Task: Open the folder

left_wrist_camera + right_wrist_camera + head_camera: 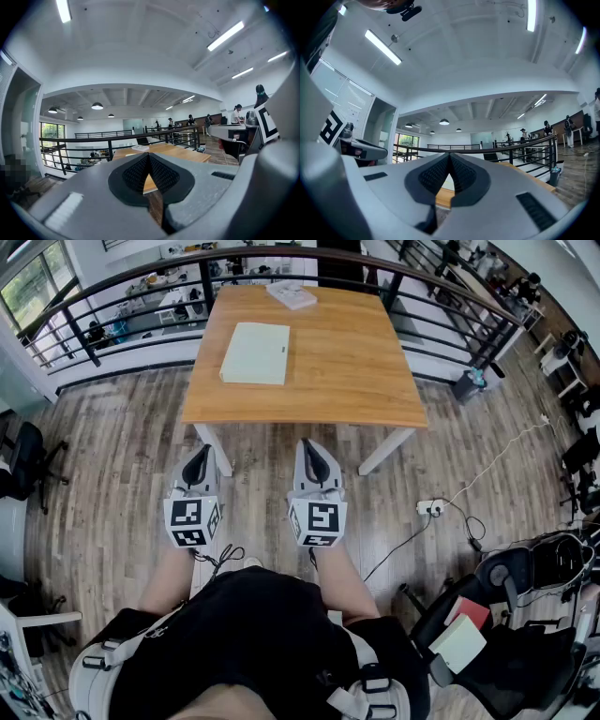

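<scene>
Left gripper (199,456), grey two-jaw tool with a black-and-white marker cube at its rear, is fully closed: in the left gripper view (149,157) the black ribbed pads meet at the tips with nothing between them. Right gripper (315,450), same build, is also fully closed and empty, with its pad tips touching in the right gripper view (450,157). Both grippers sit side by side, apart from each other, short of the near edge of the square light-wood table with white legs (347,362), over the plank floor and pointing at the table. Neither touches the table.

The pale green flat rectangular folder (255,353) lies closed and flat on the table's left half, about midway between the near and far edges, well apart from both grippers. A white stack of papers or a book (292,294) lies at the table's far edge, apart from the folder and slightly askew; it also shows in the left gripper view (140,147). A black metal railing (207,282) curves around the table's far side. A white power strip (429,507) lies on the floor to the right of the table's near right leg. The table's wood shows behind both jaw pairs (183,152) (440,199).
</scene>
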